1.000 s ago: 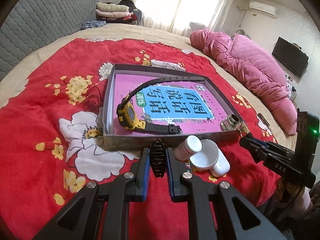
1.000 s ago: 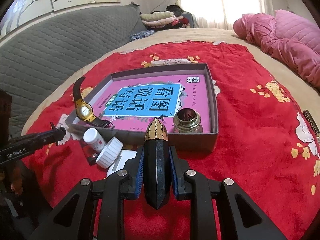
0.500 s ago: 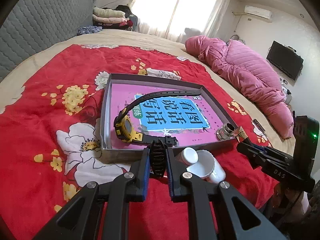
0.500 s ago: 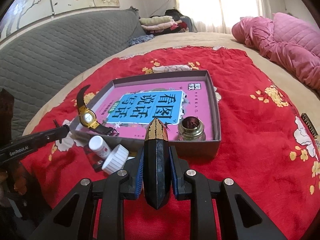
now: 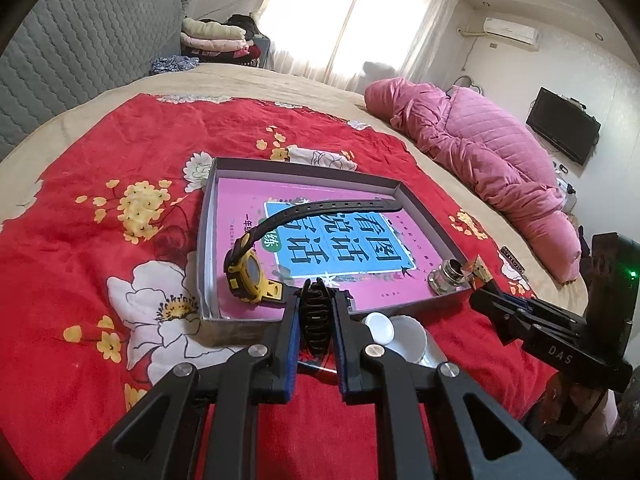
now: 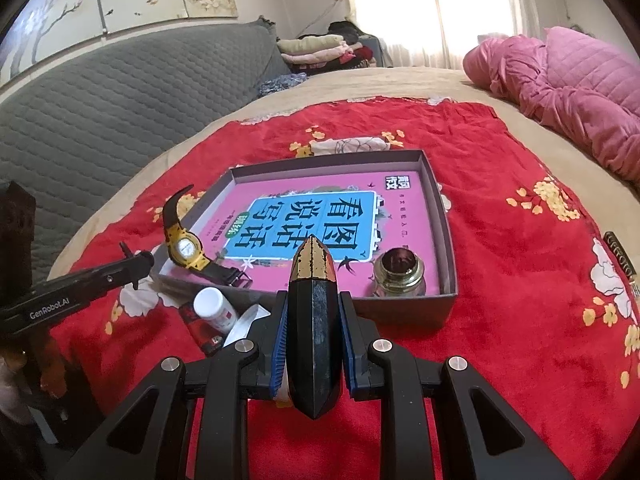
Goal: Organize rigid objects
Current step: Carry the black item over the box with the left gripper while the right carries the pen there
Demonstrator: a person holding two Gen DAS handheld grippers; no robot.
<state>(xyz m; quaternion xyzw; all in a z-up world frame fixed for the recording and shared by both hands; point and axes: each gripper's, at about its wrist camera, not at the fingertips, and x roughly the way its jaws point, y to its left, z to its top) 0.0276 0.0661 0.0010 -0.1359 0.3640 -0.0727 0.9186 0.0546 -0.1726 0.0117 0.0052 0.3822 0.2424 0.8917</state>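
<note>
Watch [image 5: 250, 276], jar [image 5: 448, 277] in box [image 5: 206, 240]

Left claw [image 5: 316, 312] clamped tight, angled downward; right claw [image 6: 313, 320] likewise clamped, angled downward.

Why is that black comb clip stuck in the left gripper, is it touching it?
Touching. The left wrist view shows the left gripper squeezing the black hair clip between both blue pads.

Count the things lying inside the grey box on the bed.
3: a pink book flat on the bottom, a yellow watch at the near left corner with one strap over the wall, and a glass ink bottle at the near right corner.
</note>
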